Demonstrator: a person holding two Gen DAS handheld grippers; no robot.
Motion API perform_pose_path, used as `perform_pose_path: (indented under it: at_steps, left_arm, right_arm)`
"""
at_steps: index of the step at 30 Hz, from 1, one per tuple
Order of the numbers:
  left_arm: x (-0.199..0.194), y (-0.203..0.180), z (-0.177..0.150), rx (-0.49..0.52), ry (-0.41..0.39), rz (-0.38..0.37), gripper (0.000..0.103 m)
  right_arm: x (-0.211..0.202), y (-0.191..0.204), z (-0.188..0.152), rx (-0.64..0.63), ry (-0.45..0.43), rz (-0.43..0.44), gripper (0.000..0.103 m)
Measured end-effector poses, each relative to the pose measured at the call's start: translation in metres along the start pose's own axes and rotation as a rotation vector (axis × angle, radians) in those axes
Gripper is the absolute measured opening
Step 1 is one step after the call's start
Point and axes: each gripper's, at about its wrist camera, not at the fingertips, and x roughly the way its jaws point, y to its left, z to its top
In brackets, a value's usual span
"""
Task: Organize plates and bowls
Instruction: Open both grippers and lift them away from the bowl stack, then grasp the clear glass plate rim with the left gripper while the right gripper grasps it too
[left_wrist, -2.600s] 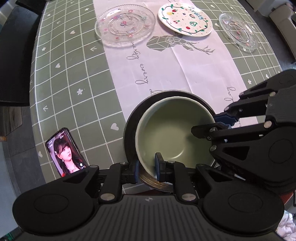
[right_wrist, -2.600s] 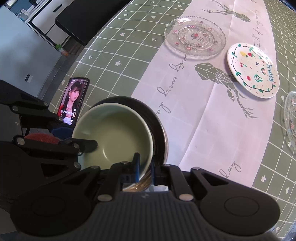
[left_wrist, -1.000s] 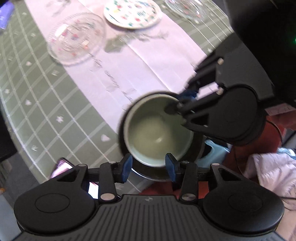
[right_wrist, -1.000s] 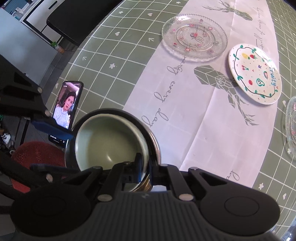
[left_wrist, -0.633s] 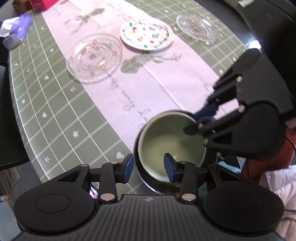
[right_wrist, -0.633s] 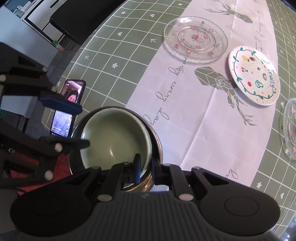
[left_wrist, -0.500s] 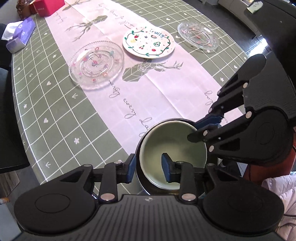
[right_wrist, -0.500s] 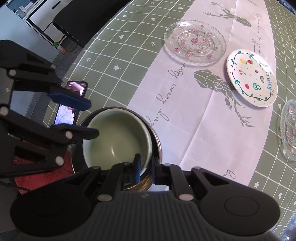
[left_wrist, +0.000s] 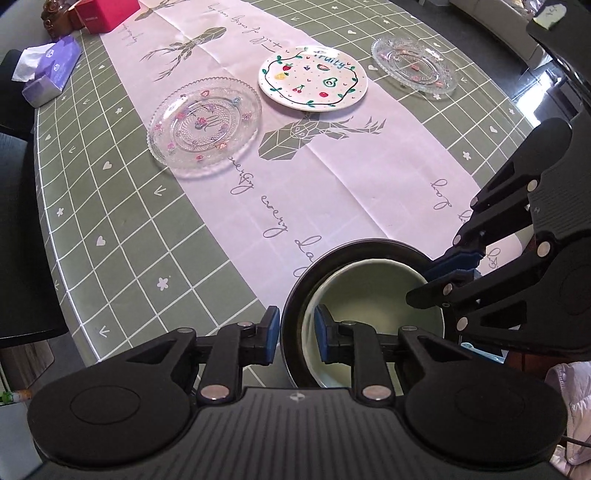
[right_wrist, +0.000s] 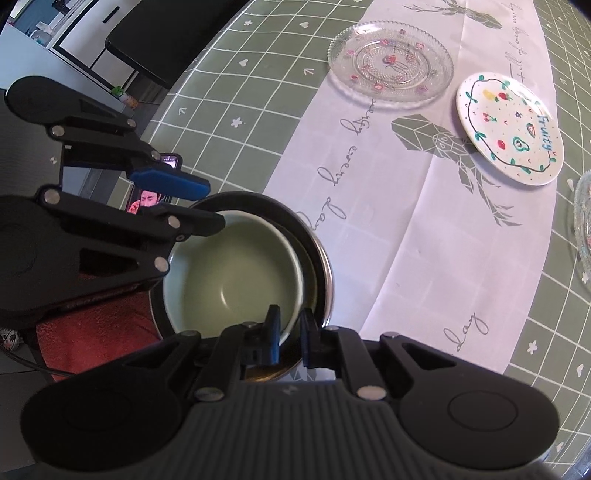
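A pale green bowl (left_wrist: 373, 295) sits nested inside a black bowl (left_wrist: 354, 245) with a metal outer wall, at the near edge of the table. My left gripper (left_wrist: 297, 330) straddles both rims on the stack's left side. Its jaws are closing, one pad outside the black bowl and one inside the green bowl, both against them. My right gripper (right_wrist: 290, 332) is shut on the green bowl's (right_wrist: 236, 273) rim, with its outer pad between that bowl and the black bowl (right_wrist: 310, 251). Each gripper shows in the other's view: the right gripper (left_wrist: 432, 280) and the left gripper (right_wrist: 210, 205).
Farther along the white runner lie a large clear glass plate (left_wrist: 205, 125), a white fruit-pattern plate (left_wrist: 313, 83) and a smaller glass plate (left_wrist: 413, 68). A tissue box (left_wrist: 48, 75) and a red box (left_wrist: 99, 14) sit at the far left. A phone (right_wrist: 151, 192) lies beside the bowls.
My left gripper, open and clear of the stack a second ago, has tilted over the rim and narrowed its jaws around it. The right gripper has kept its grip and place.
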Motion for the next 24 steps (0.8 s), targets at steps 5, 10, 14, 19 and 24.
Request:
perform_pose_path:
  at_steps: [5, 10, 14, 19, 24]
  left_arm:
    - [-0.008, -0.002, 0.000, 0.008, -0.021, -0.029, 0.027]
    - [-0.023, -0.011, 0.004, 0.023, -0.057, -0.035, 0.028]
    - [-0.039, -0.021, 0.008, 0.029, -0.121, -0.039, 0.029]
    - [-0.056, -0.034, 0.013, -0.017, -0.203, -0.039, 0.029]
    - [-0.071, -0.048, 0.017, -0.068, -0.315, -0.043, 0.029]
  right_arm:
    - [-0.015, 0.003, -0.003, -0.035, -0.036, -0.002, 0.013]
    - [-0.041, 0.005, -0.010, -0.068, -0.111, -0.026, 0.025]
    - [-0.058, 0.000, -0.017, -0.068, -0.163, -0.039, 0.027]
    - [-0.080, -0.016, -0.031, -0.050, -0.267, -0.057, 0.033]
    - [-0.103, -0.049, -0.046, 0.034, -0.396, -0.060, 0.033]
